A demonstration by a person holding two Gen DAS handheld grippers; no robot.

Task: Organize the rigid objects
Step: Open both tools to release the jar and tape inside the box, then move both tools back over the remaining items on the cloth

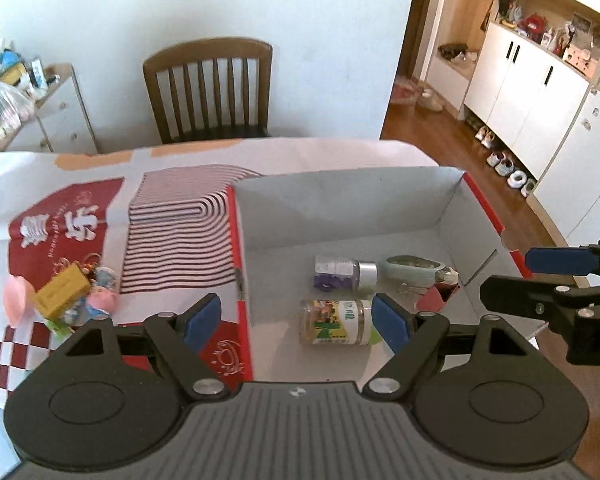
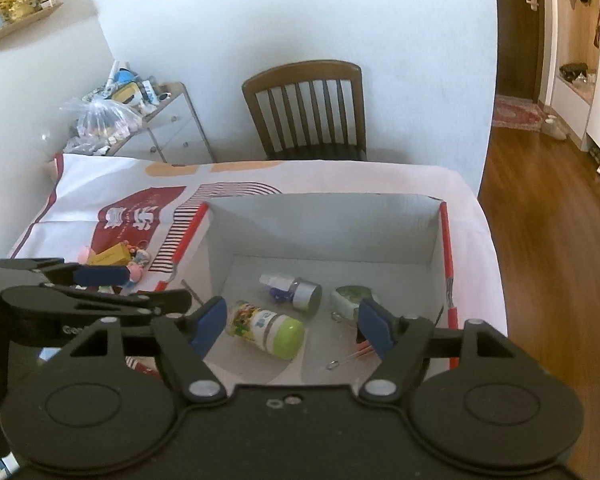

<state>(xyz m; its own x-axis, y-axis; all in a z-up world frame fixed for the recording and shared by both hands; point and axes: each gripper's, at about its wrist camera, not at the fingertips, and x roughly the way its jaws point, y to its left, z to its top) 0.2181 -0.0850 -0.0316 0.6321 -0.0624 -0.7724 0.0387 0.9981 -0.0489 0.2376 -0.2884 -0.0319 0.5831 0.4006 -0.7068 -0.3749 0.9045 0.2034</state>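
Both tools are held wide open, nothing gripped. The leftover yellow rectangular box (image 1: 62, 291) is still sat on the counter (image 1: 340, 152), left of the white-lined cardboard box (image 1: 340, 204), nearer the left tool (image 1: 298, 322) than the right tool (image 2: 290, 322).

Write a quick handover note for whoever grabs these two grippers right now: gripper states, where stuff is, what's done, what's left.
Left gripper: jaws open, empty, above the box's near left edge.
Right gripper: jaws open, empty, over the box.
In the box: green-capped bottle, silver-capped bottle, pale green item, a small red item, some metal clips.
Left to do: yellow box, pink suction cup and small figurines lie clustered on the tablecloth, left of the box. Judging by the task, they probably go in next.
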